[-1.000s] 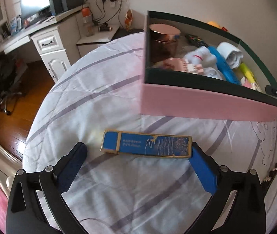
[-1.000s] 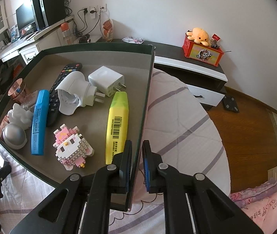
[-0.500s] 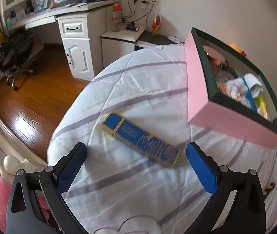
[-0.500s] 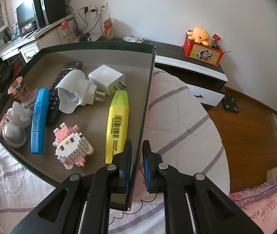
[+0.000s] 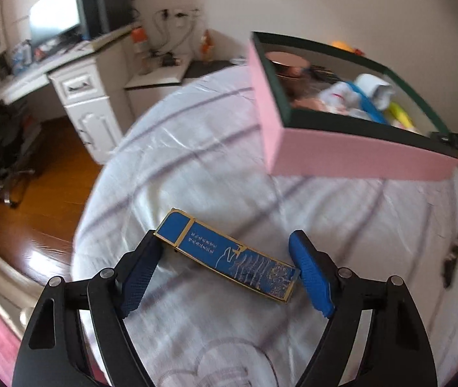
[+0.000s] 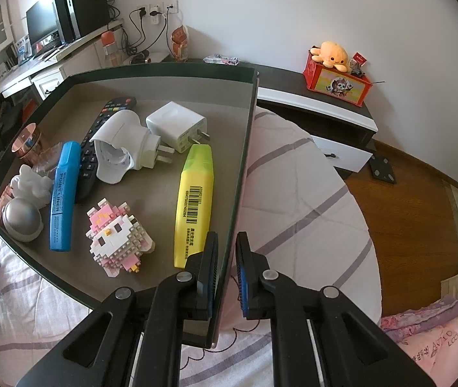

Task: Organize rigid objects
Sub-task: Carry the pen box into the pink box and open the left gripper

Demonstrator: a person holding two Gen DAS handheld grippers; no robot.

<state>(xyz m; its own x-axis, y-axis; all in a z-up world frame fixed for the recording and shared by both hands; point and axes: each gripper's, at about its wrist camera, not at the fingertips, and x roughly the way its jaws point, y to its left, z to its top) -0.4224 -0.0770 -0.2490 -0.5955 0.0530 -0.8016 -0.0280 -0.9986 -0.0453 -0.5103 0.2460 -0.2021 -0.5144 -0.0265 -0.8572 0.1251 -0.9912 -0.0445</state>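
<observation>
The left gripper (image 5: pixel 227 272) was closing around the blue box (image 5: pixel 229 255), which lay on the bedcover (image 5: pixel 196 161); its pads did not yet press it. The right gripper (image 6: pixel 228 274) was clamped on the tray (image 6: pixel 245 148) wall, beside the yellow marker (image 6: pixel 193 204).

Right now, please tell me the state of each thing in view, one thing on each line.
Left tongs: closing around the blue box, pads not yet pressing it.
Blue box: lying flat on the bed.
Right tongs: shut on the tray wall.
Tray: gripped at its right wall, items inside.
Yellow highlighter: capped, lying in the tray.
</observation>
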